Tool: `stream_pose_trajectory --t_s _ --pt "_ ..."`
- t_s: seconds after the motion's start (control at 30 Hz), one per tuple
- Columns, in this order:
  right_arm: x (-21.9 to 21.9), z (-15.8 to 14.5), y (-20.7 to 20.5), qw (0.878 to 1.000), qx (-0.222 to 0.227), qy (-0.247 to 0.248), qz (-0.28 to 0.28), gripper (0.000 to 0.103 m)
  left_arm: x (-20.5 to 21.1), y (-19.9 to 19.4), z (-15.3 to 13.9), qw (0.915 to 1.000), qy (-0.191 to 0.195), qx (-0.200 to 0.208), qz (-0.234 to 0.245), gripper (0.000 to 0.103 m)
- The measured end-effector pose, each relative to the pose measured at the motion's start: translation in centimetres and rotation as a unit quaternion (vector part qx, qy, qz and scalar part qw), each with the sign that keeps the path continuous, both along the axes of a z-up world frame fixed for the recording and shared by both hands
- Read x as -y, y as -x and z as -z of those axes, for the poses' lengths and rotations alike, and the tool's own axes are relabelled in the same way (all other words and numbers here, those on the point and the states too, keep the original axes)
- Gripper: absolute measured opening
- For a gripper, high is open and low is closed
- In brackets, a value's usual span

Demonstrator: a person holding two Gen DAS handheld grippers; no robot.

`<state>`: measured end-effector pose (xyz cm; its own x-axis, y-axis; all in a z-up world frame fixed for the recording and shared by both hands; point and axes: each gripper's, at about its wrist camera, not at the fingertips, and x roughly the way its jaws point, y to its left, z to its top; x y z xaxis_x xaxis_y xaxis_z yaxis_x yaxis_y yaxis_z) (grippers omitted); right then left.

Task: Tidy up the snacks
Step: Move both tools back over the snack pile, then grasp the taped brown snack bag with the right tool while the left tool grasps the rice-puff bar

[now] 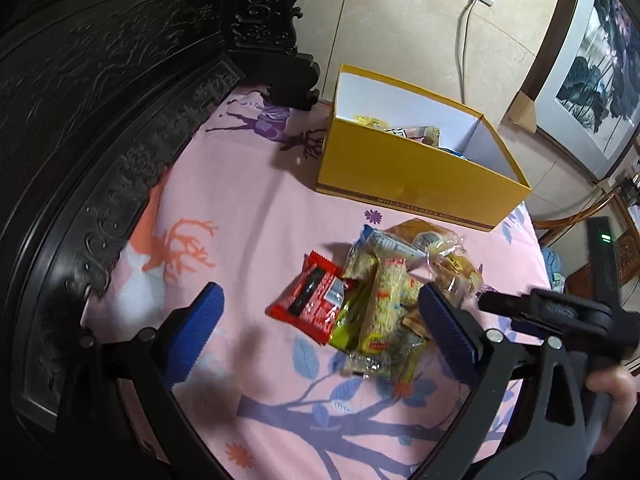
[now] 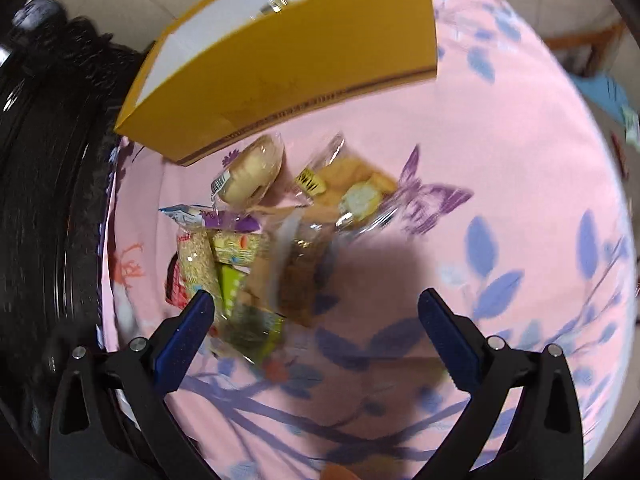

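A pile of snack packets (image 1: 384, 296) lies on the pink bedsheet (image 1: 260, 208): a red wrapper (image 1: 312, 304), green and yellow packs, and clear bags of pastries (image 1: 448, 256). Behind it stands an open yellow box (image 1: 408, 172) with some snacks inside. My left gripper (image 1: 320, 320) is open and empty, hovering above the near side of the pile. My right gripper (image 2: 316, 316) is open and empty above the pile (image 2: 256, 256); the right wrist view is blurred. The yellow box (image 2: 288, 72) is beyond it. The right gripper's body (image 1: 560, 316) shows at the right of the left wrist view.
A dark carved wooden headboard (image 1: 100, 120) runs along the left. A tiled wall with a socket and cable (image 1: 464, 32) is behind the box. A framed picture (image 1: 592, 60) and a wooden chair (image 1: 616, 240) are at the right, past the bed's edge.
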<state>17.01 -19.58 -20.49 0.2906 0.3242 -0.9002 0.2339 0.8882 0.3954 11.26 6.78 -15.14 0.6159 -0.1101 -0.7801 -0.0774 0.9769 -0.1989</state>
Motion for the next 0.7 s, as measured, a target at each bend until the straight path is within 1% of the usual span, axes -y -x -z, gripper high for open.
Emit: stream_pose_trajectory --t_s 0.17,0.27,0.33,0.4,0.5,0.57,0.67,0.7 --pt "-1.4 1.9 -1.1 0.999 -0.038 -0.016 0.032 0.100 -0.6 1.2 0.2 0.9999 0.010 0.000 -0.003 0.099" --pt "-1.9 3.0 -1.6 0.998 -0.052 -0.011 0.044 0.094 -1.0 2.0 0.3 0.9998 0.017 -0.001 -0.006 0.099" --pt "-2.2 3.5 -1.9 0.997 -0.060 -0.018 0.046 0.084 -1.2 2.2 0.5 0.9998 0.018 -0.003 -0.007 0.099" --pt "-2.7 4.0 -2.3 0.997 -0.064 -0.022 0.045 0.082 -1.5 2.3 0.7 0.9998 0.019 -0.006 -0.009 0.099" --pt "-3.2 4.4 -2.5 0.996 -0.068 -0.009 0.053 0.082 -1.9 2.4 1.0 0.9997 0.021 -0.009 -0.012 0.099" --pt "-3.2 4.9 -2.7 0.995 -0.074 -0.013 0.060 0.082 -2.1 2.4 1.0 0.9996 0.022 -0.009 -0.014 0.099" --pt "-3.1 5.0 -3.1 0.996 -0.070 -0.007 0.059 0.081 -2.3 2.4 1.0 0.9996 0.020 -0.009 -0.016 0.099" --pt "-2.9 5.0 -3.2 0.996 -0.071 0.000 0.058 0.076 -2.4 2.4 1.0 0.9996 0.020 -0.009 -0.018 0.099"
